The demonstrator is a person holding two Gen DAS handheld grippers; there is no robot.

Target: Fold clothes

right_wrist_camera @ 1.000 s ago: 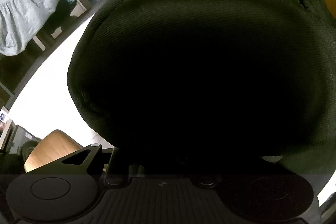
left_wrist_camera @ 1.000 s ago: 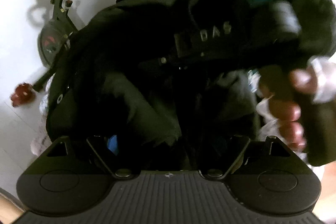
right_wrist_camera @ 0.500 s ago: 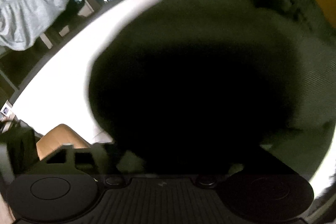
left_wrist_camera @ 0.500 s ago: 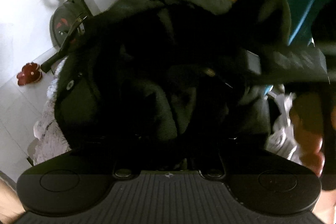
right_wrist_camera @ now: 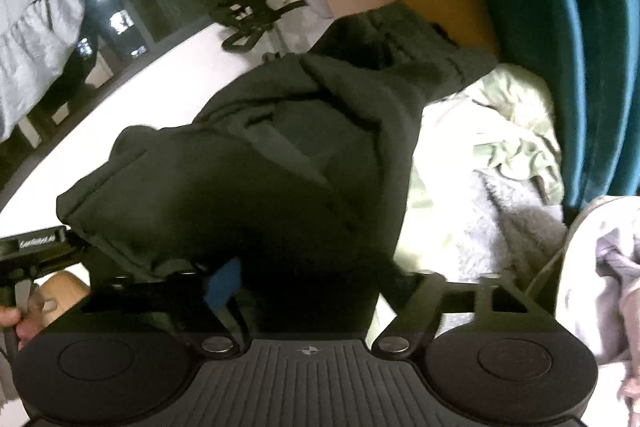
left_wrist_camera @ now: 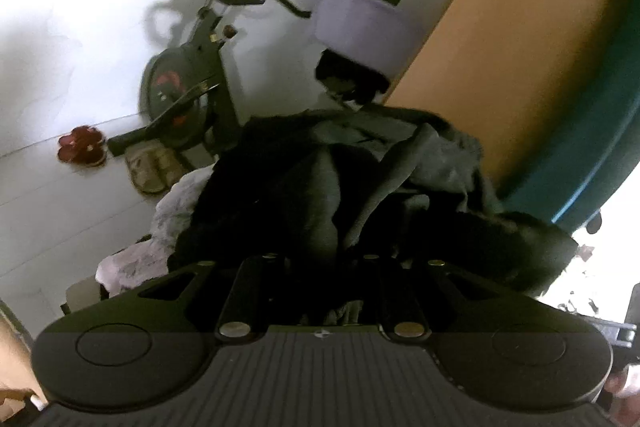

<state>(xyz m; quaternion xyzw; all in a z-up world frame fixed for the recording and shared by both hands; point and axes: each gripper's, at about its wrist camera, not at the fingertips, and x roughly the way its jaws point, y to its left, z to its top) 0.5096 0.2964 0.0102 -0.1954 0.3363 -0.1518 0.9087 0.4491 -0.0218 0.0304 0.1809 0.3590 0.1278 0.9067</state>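
Dark clothing (left_wrist_camera: pixel 332 195) — a black, heavy garment, bunched and creased — hangs from both claws, and it is the landmark for everything else. In the left wrist view the left claw (left_wrist_camera: pixel 320 259) sits right under the bundle with its fingers drawn close together and cloth pressed between them, so I judge it clamped on the garment, though the dark fabric hides the tips. In the right wrist view the right claw (right_wrist_camera: pixel 308 279) is buried in the same dark clothing (right_wrist_camera: pixel 256 163), the cloth draped over and between its fingers; it looks gripped too. Beyond the garment on the left view stand an exercise bike (left_wrist_camera: pixel 188 83) and a lilac basin (left_wrist_camera: pixel 360 27); beside the garment in the right view lies a pale heap of other laundry (right_wrist_camera: pixel 492 147) against a teal curtain (right_wrist_camera: pixel 560 27). The garment is lifted rather than laid flat, so no fold looks done yet. The risk from here — the fabric is thick and crumpled, so a claw may be holding several layers at once, and spreading it could twist it or drag a sleeve into the pale heap; a slack grip would drop one side.
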